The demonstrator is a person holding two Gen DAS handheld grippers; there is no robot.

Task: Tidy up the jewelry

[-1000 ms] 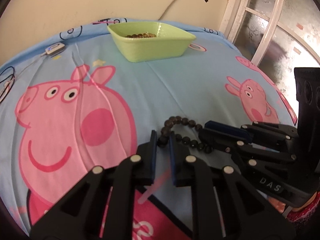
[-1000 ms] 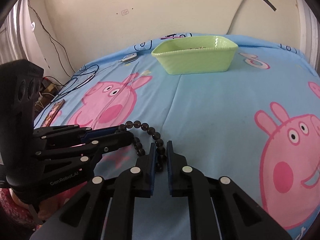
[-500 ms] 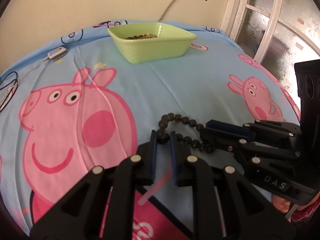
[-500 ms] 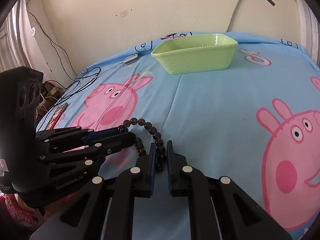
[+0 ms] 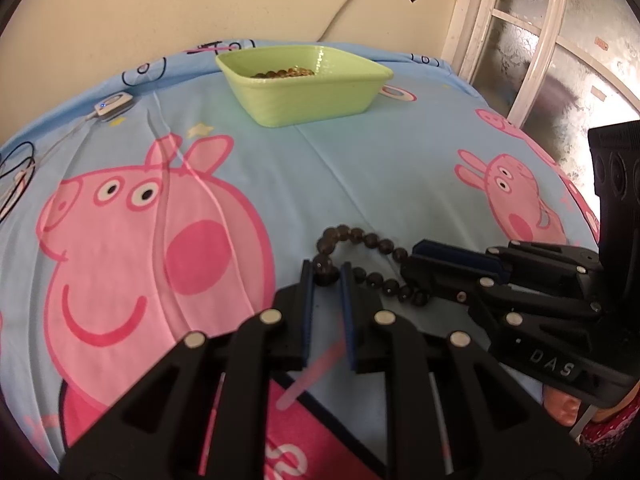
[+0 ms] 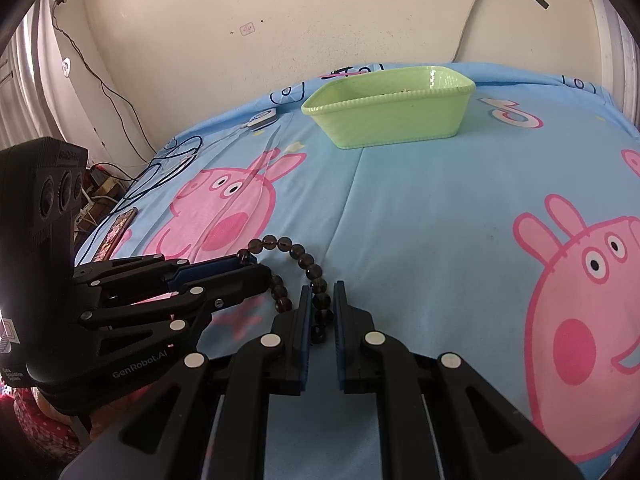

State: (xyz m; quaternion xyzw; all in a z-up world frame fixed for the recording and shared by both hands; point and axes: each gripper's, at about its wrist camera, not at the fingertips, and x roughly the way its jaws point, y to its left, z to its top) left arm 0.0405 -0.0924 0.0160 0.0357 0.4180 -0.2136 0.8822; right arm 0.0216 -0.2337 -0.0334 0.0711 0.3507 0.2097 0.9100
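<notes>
On the far left of the blue cartoon sheet (image 5: 360,168) lie a small white device (image 5: 114,104) and its cable. At the near middle, the left gripper (image 5: 326,276) is clamped on one dark bead of the bead bracelet (image 5: 360,238), which hangs in a loop just over the sheet. To its right, the right gripper (image 6: 320,312) pinches the same bracelet at its other side. Far behind stands the green tray (image 5: 304,92), which already holds some brownish beads. It seems one piece is stored; this bracelet is not yet carried there.
</notes>
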